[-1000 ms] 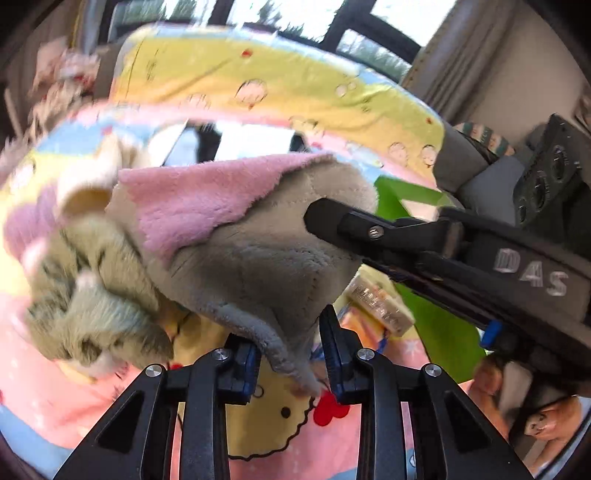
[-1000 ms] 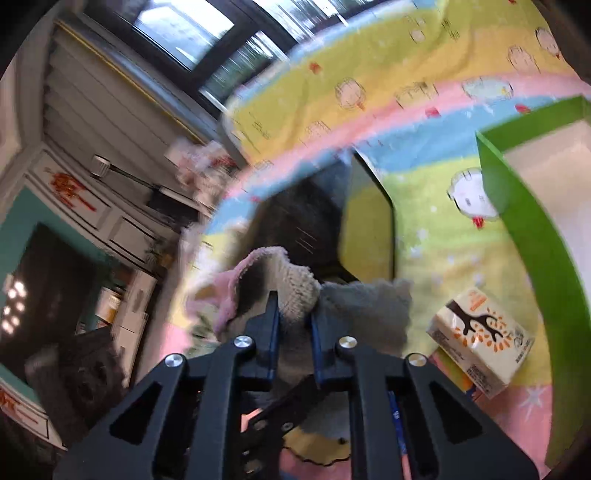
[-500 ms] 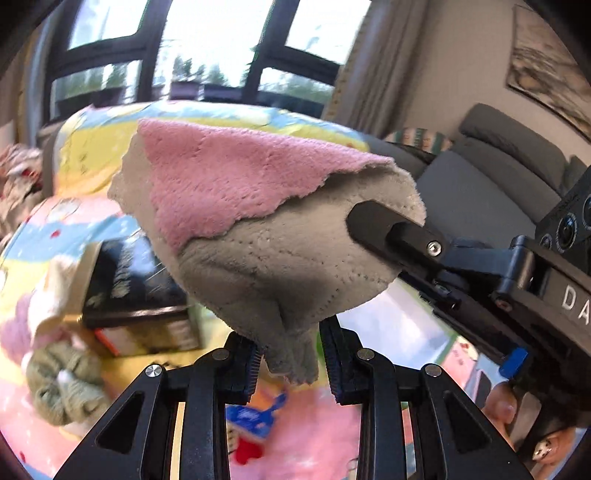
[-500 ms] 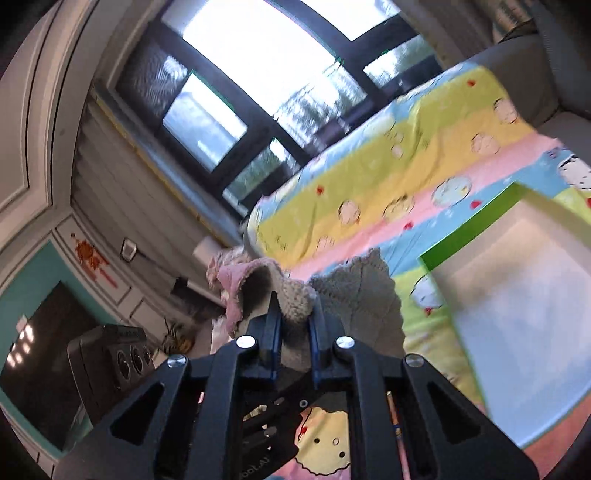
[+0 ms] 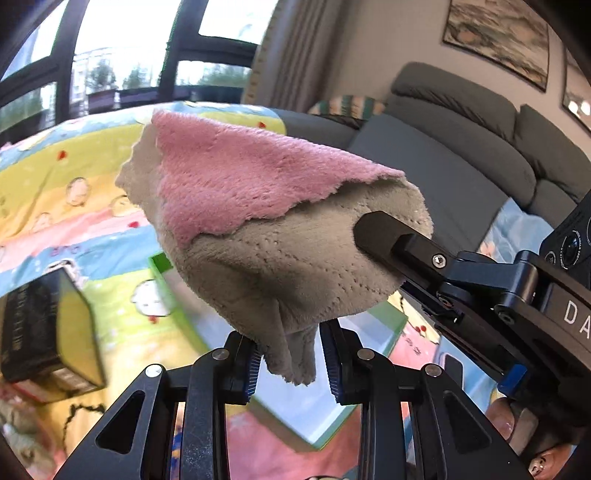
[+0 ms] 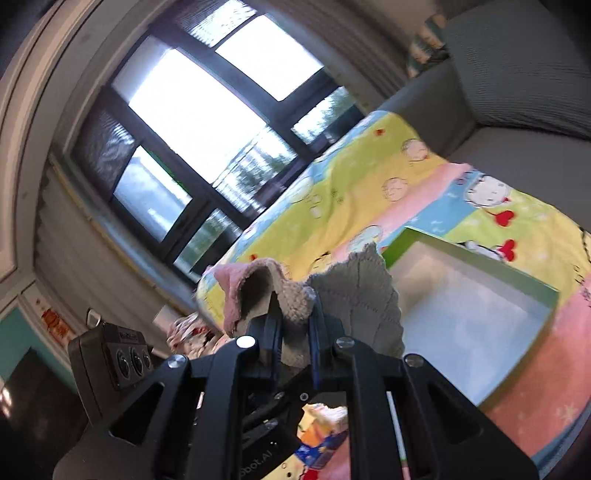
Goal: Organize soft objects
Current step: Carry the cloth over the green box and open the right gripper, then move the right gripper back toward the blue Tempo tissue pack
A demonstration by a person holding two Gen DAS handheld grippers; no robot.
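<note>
The cloth (image 5: 273,236) hangs in the air just ahead of the left tool (image 5: 291,360), its lower corner between the fingers; the right tool (image 5: 391,236) grips its far edge from the right. Below and beyond the left tool, an open box (image 5: 376,317) sits on the blanket (image 5: 55,206). A carton (image 5: 44,332) lies left of that tool. The sofa (image 5: 461,155) stands behind and to the right. From the right tool (image 6: 293,332), the box (image 6: 476,258) lies ahead to the right.

A dark rectangular box with a yellow side (image 5: 44,332) lies on the bright cartoon-printed blanket (image 5: 74,184). A grey fabric sofa (image 5: 461,147) stands beyond its far edge, below a framed landscape painting (image 5: 495,33). Black-framed windows (image 6: 207,122) show daylight.
</note>
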